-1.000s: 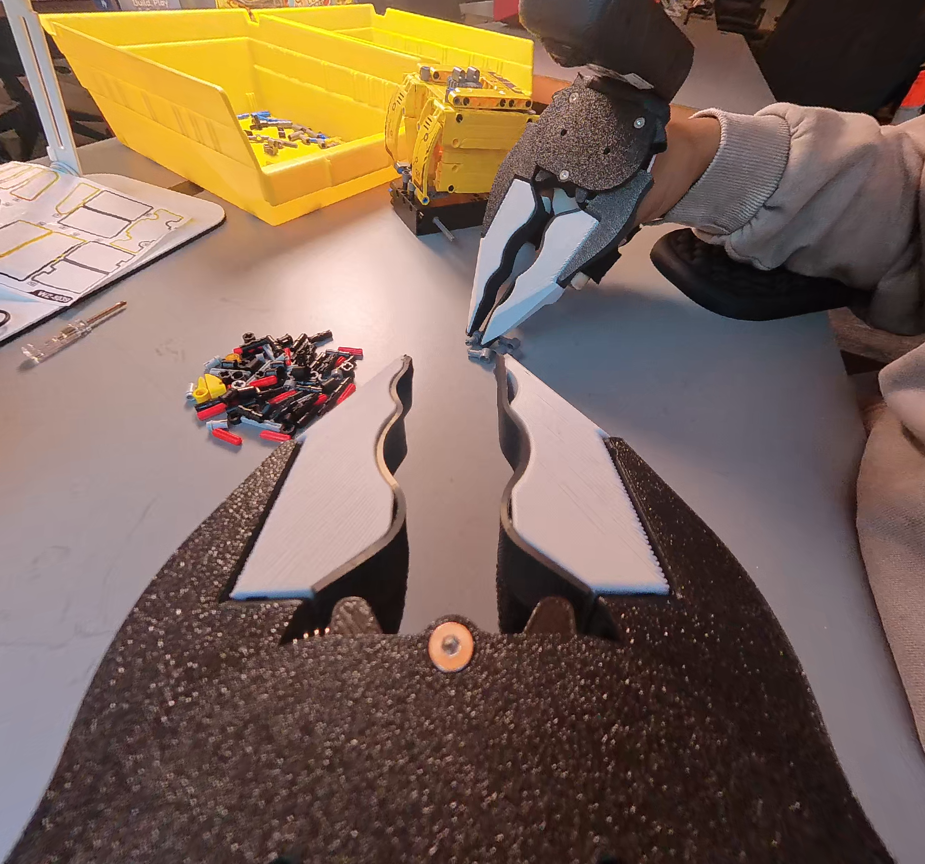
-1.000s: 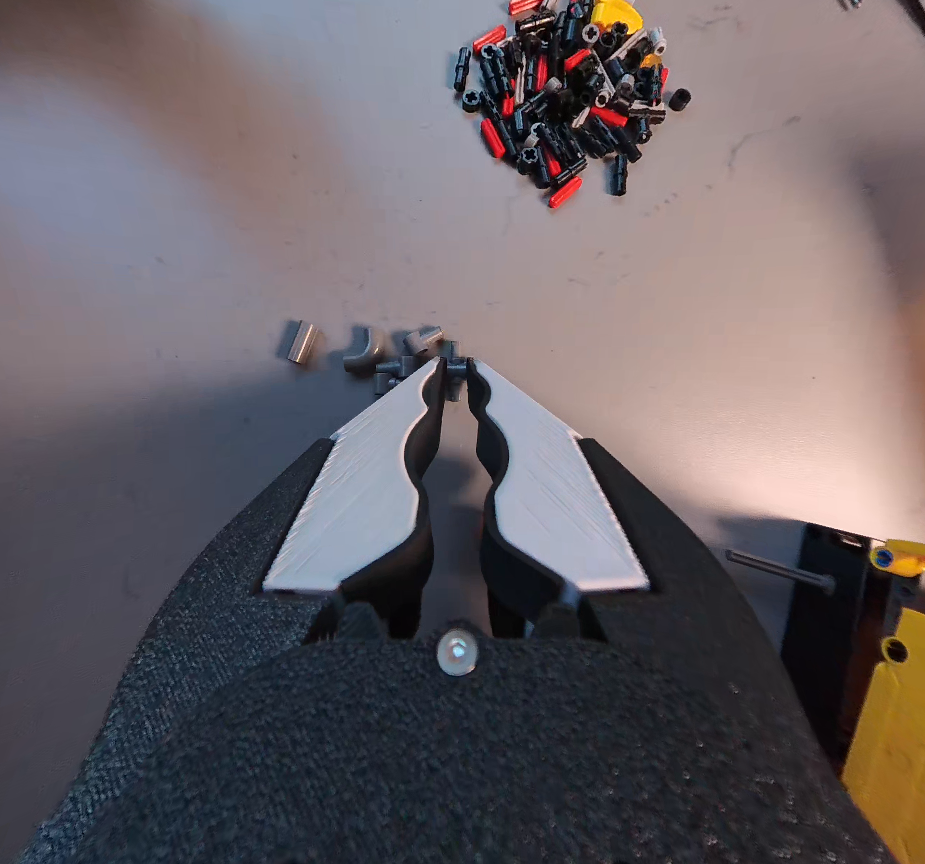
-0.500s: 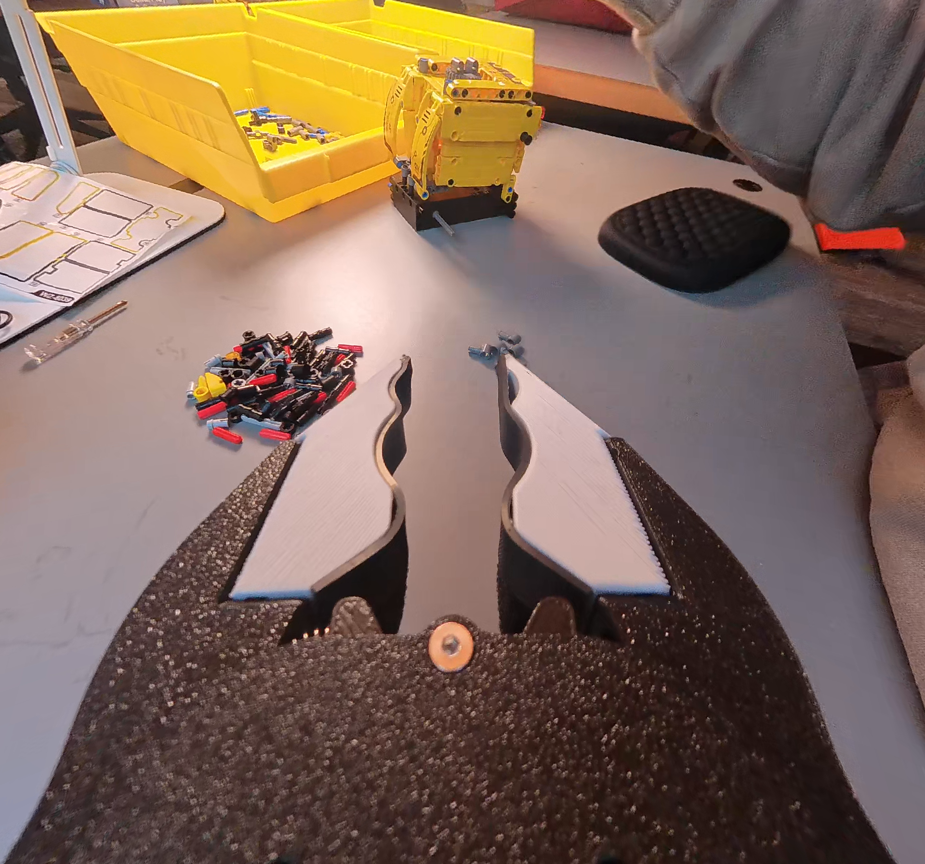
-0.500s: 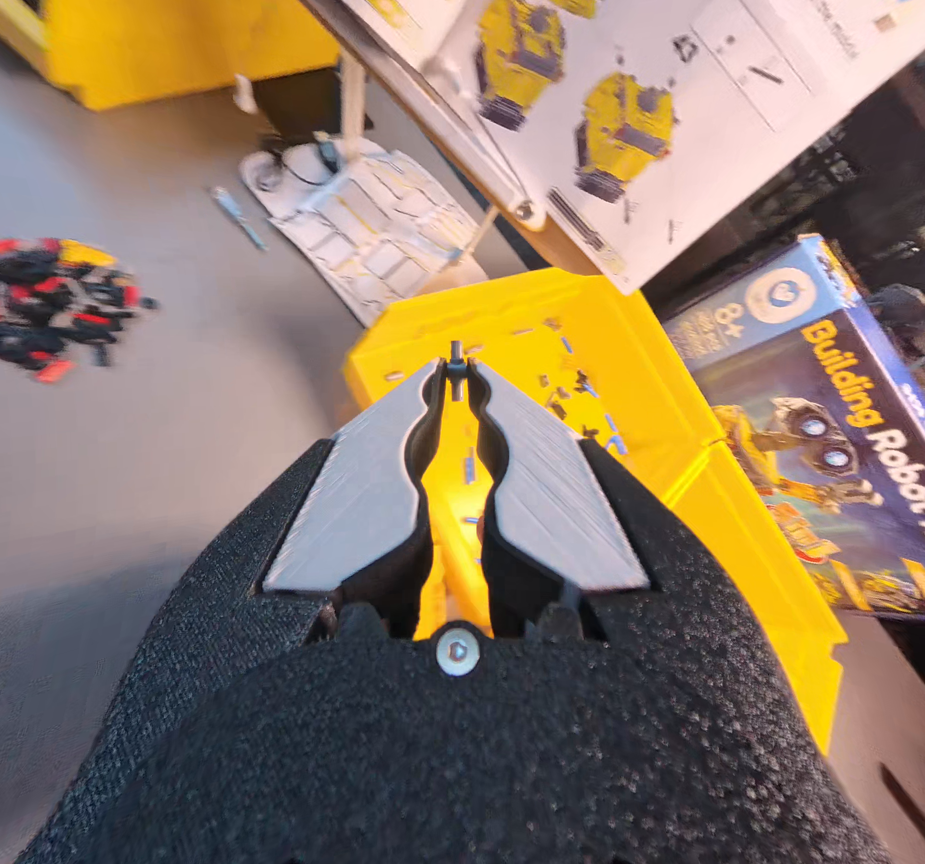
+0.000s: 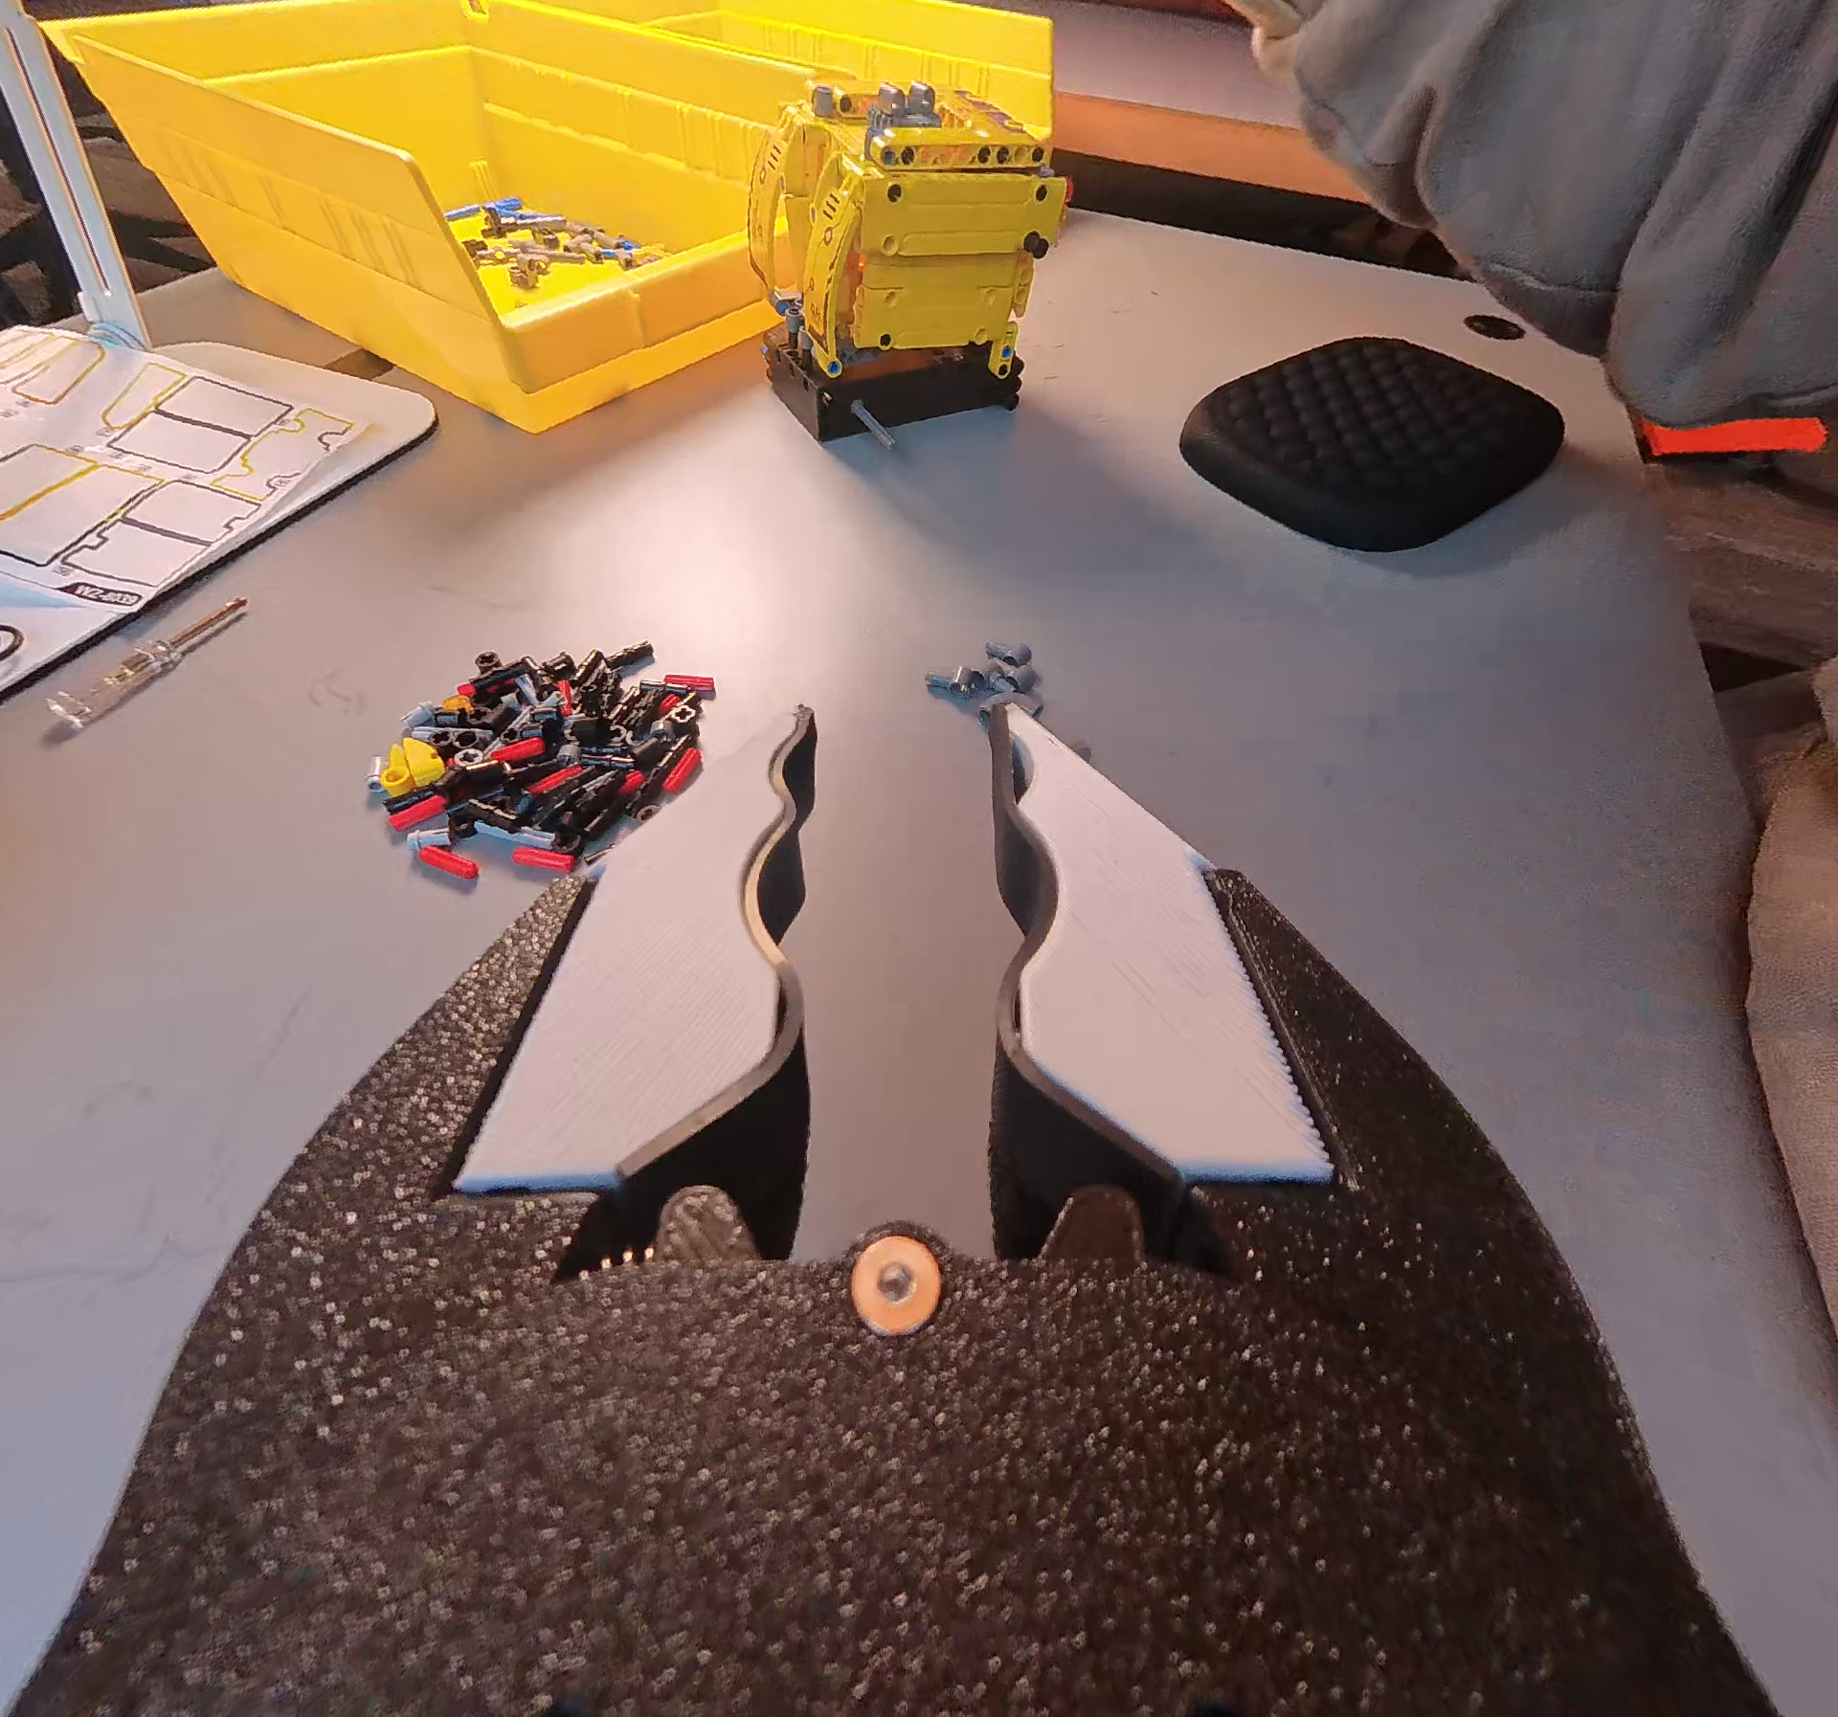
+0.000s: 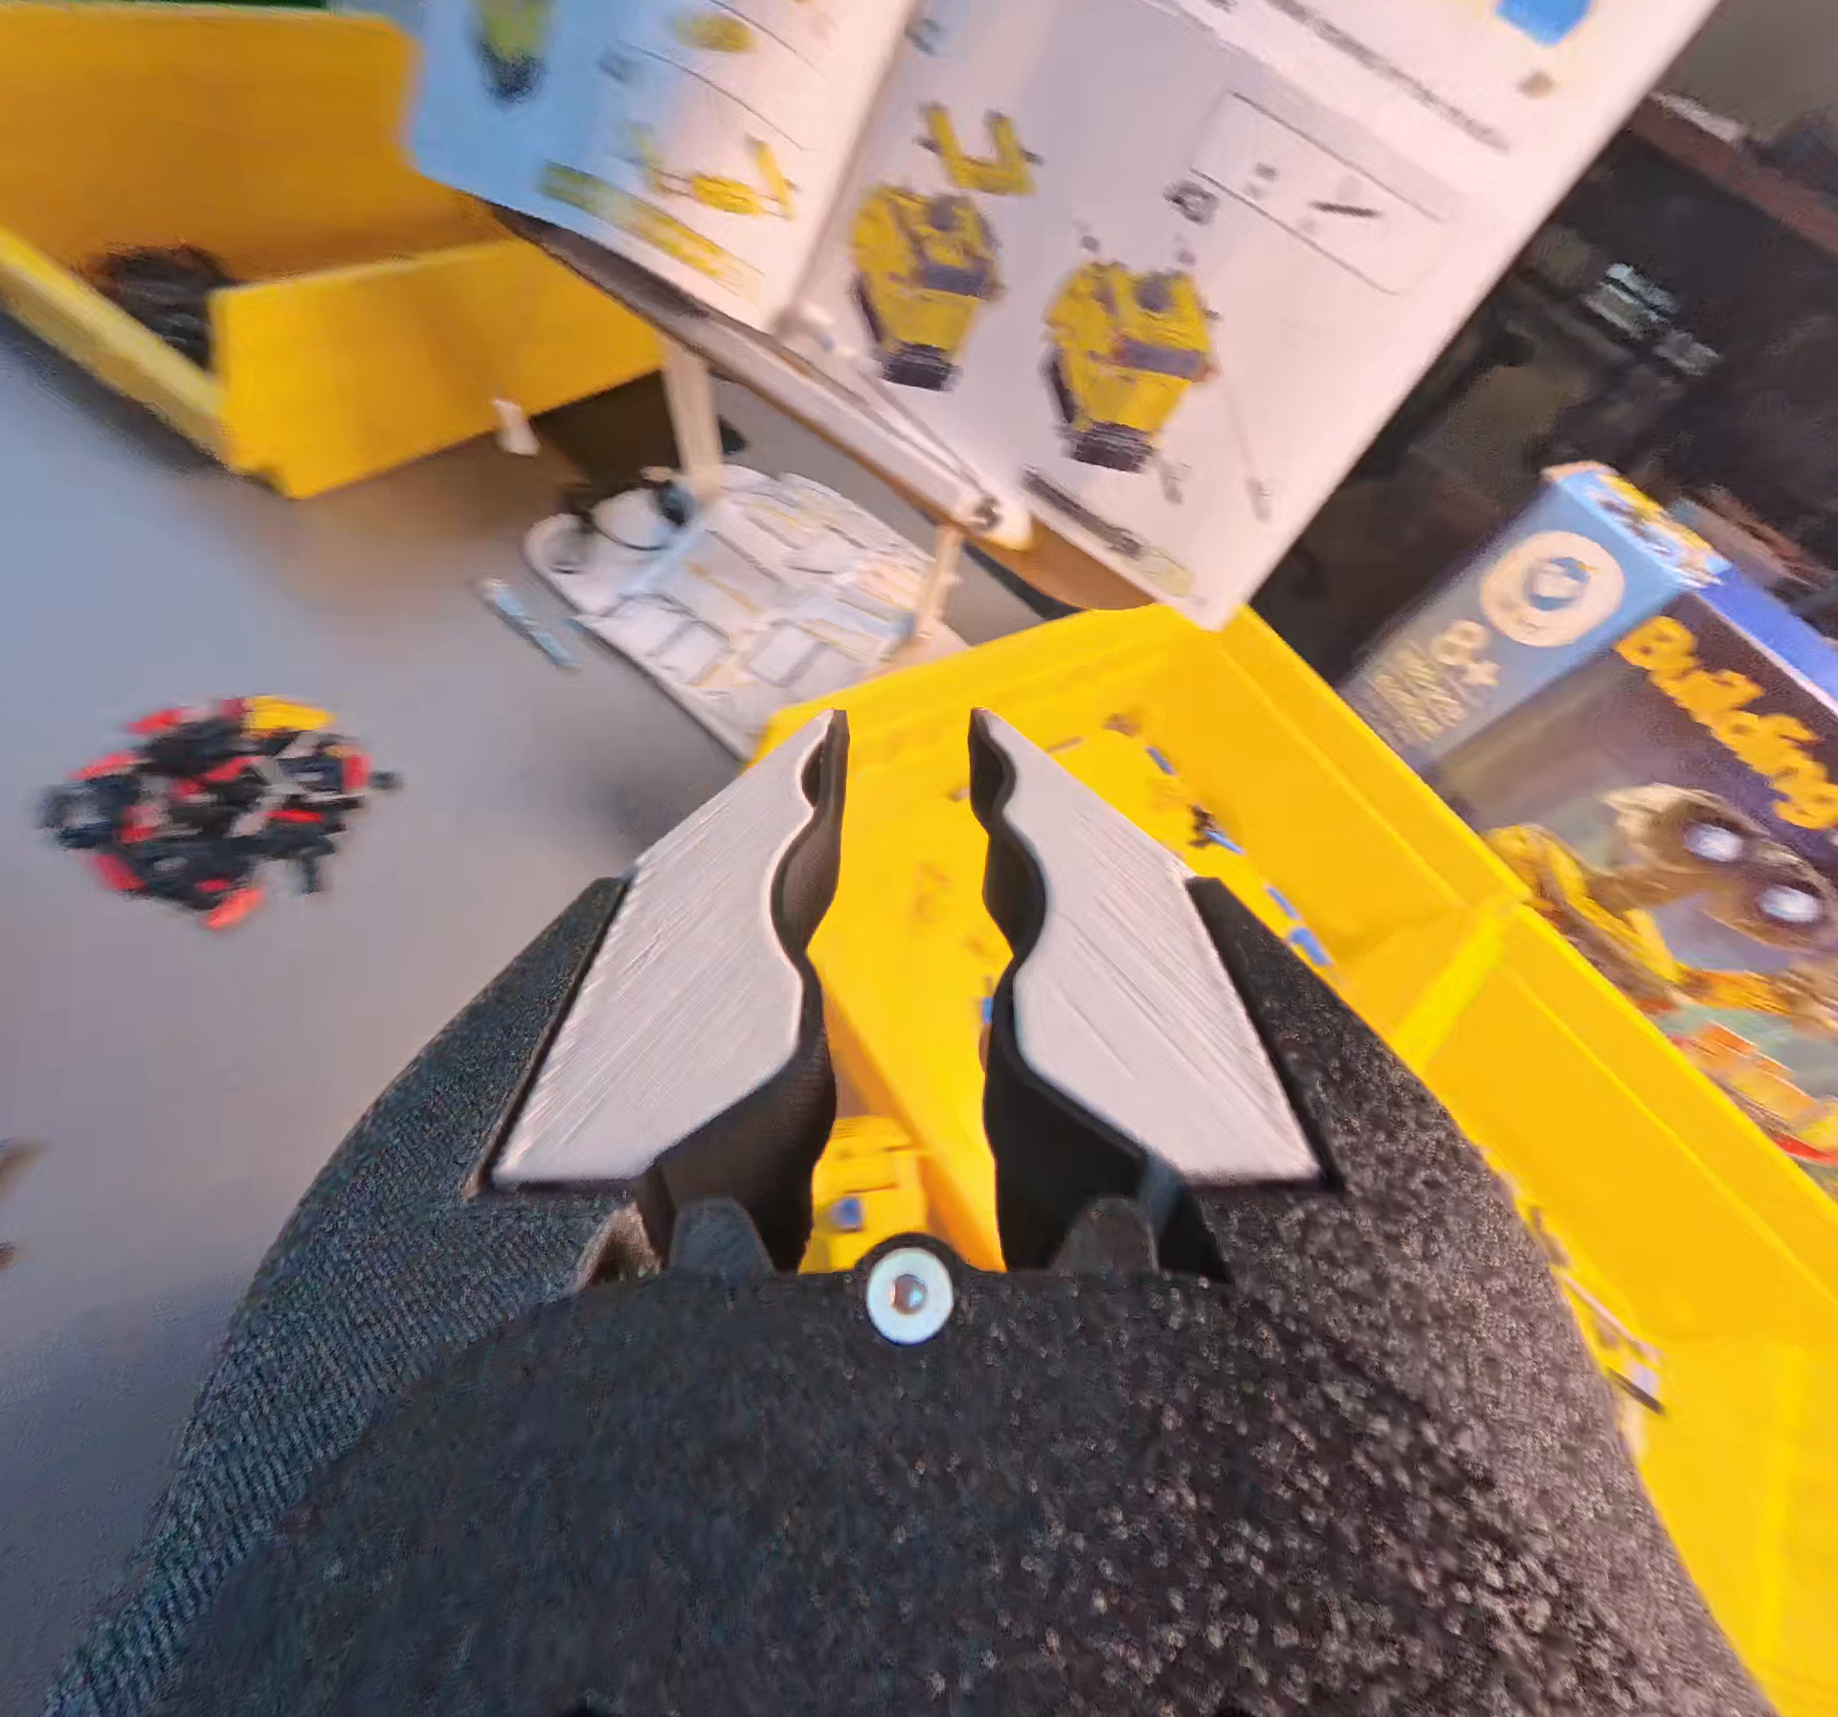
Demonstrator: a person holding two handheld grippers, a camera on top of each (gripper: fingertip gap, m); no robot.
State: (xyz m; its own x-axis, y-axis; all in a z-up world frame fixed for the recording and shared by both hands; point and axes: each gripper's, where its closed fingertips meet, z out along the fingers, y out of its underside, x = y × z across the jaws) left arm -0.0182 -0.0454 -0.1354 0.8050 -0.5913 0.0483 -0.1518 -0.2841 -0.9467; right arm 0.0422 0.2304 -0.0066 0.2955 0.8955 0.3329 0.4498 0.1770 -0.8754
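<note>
My left gripper (image 5: 900, 720) is open and empty, low over the grey table (image 5: 1293, 774). A few small grey connector pieces (image 5: 990, 680) lie just past its right fingertip. A pile of black and red pins (image 5: 542, 764) lies to its left. My right gripper (image 6: 907, 725) is open and empty, held above a yellow bin (image 6: 1293, 923) that holds small grey and blue parts. The same bin (image 5: 448, 168) shows at the back left in the left wrist view. A yellow block model (image 5: 910, 247) stands on a black base beside the bin.
A black textured pad (image 5: 1373, 441) lies at the right. An instruction sheet (image 5: 139, 456) and a small clear screwdriver (image 5: 149, 665) lie at the left. A propped instruction booklet (image 6: 1044, 178) and a toy box (image 6: 1641, 725) stand behind the bin. A grey sleeve (image 5: 1591, 128) hangs upper right. The grippers' ends are close to 30 cm from one another. Measured from the fingertips, the yellow block model (image 5: 910, 247) is 15 cm or so from the right gripper and 25 cm from the left.
My right gripper picked a small grey piece from the table, carried it up over the yellow bin and opened; the piece is gone from its tips. The left gripper has not moved.
</note>
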